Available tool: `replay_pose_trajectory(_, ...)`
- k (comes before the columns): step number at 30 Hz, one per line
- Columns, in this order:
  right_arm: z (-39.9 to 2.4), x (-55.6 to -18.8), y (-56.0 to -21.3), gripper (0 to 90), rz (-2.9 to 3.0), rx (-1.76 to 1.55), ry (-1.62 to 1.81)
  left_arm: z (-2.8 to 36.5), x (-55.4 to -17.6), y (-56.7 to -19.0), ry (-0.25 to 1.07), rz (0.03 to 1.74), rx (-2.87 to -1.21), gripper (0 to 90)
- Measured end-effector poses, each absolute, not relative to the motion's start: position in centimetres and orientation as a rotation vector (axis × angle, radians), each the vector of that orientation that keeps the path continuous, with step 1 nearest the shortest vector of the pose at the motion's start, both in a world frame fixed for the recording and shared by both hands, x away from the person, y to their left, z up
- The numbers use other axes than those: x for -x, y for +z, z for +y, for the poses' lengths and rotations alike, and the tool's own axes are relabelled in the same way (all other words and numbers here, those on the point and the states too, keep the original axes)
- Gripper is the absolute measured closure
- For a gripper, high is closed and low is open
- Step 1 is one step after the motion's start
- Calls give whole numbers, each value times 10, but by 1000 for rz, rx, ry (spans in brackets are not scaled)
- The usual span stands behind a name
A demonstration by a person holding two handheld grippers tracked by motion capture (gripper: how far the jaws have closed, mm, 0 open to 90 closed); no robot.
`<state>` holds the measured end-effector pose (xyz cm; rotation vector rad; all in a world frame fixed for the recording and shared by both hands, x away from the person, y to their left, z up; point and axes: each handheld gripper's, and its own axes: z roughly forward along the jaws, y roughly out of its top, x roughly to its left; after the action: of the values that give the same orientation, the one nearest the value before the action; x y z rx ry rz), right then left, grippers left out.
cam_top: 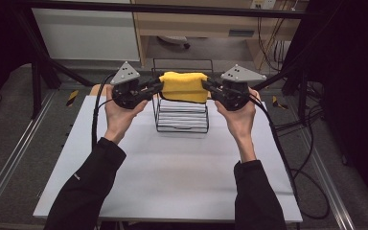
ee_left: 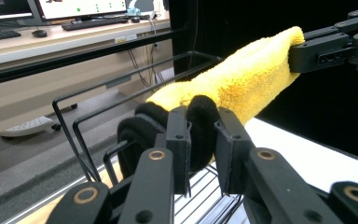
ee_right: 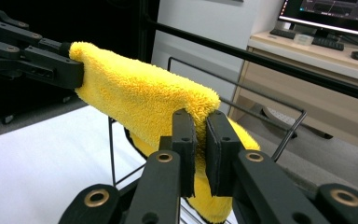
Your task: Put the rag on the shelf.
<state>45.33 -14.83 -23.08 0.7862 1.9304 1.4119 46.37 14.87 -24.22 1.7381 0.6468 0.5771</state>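
While the counter [cam_top: 172, 163] is wide, the rack [cam_top: 181, 115] on it is small, so the yellow towel [cam_top: 184, 86] held just above it could miss or snag on a wire. The left gripper [cam_top: 157, 86] and right gripper [cam_top: 207, 86] each pinch one end; a loose pinch would drop it.

We see a white table [cam_top: 172, 177] before us. A black wire rack [cam_top: 182, 117] stands directly on it, toward its far edge.
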Motion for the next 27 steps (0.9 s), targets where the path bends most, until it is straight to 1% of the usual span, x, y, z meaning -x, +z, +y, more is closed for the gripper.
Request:
replay_pose_trajectory(7, -148, -457, -246, 834, 1953, -799, 1393, 146, -466, -253, 572, 654, -1770, 761)
replay_pose_trajectory(11, -148, -459, -253, 834, 1956, -805, 1393, 147, -467, -256, 535, 660, -1766, 732)
replay_pose_trajectory(16, -149, -458, -257, 834, 1951, -798, 1396, 152, -463, -245, 496, 654, -1747, 668)
replay_pose_trajectory(21, -149, -457, -257, 834, 1943, -791, 1396, 154, -463, -232, 488, 644, -1722, 647)
replay_pose_trajectory(24, -148, -456, -257, 833, 1949, -785, 1382, 156, -463, -228, 483, 653, -1695, 651)
replay_pose_trajectory(27, -146, -456, -259, 832, 1954, -778, 1371, 155, -465, -228, 470, 670, -1705, 691)
